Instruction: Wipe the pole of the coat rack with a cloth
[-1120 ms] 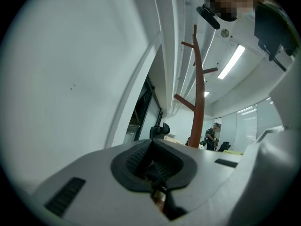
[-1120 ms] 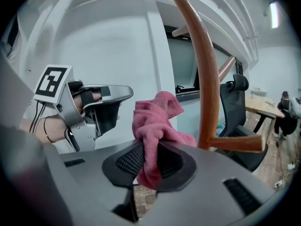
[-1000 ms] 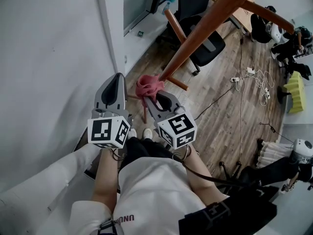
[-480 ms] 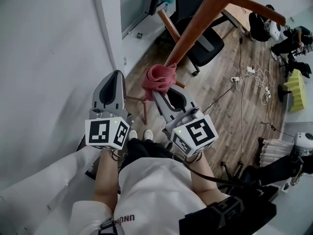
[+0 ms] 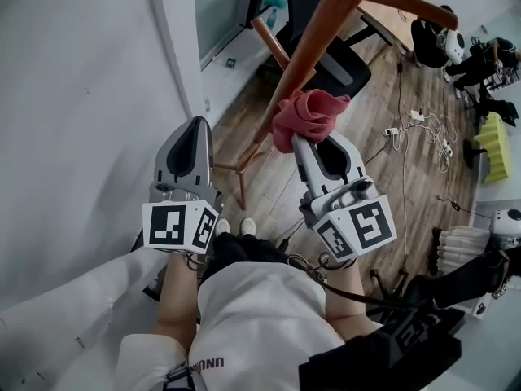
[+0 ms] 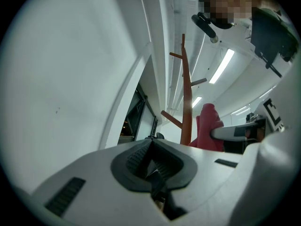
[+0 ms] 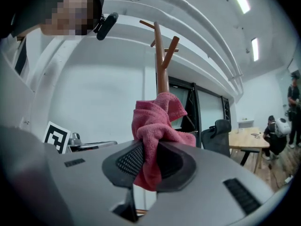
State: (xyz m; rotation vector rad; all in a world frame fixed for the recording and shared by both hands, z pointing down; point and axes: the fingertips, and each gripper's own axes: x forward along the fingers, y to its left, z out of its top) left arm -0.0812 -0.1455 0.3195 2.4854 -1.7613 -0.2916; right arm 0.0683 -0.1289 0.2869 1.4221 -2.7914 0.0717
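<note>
My right hand-held gripper (image 5: 313,141) is clamped on the cloth (image 5: 308,112), which bunches past its tips against the pole (image 5: 313,39). My left hand-held gripper (image 5: 196,129) hangs beside it, jaws together, holding nothing.

Grey left tongs (image 5: 196,127) and right tongs (image 5: 304,140), black ribbed pads (image 6: 135,160), black-white marker cubes (image 5: 179,225); white T-shirt (image 5: 252,316), white shoes (image 5: 247,226)
</note>
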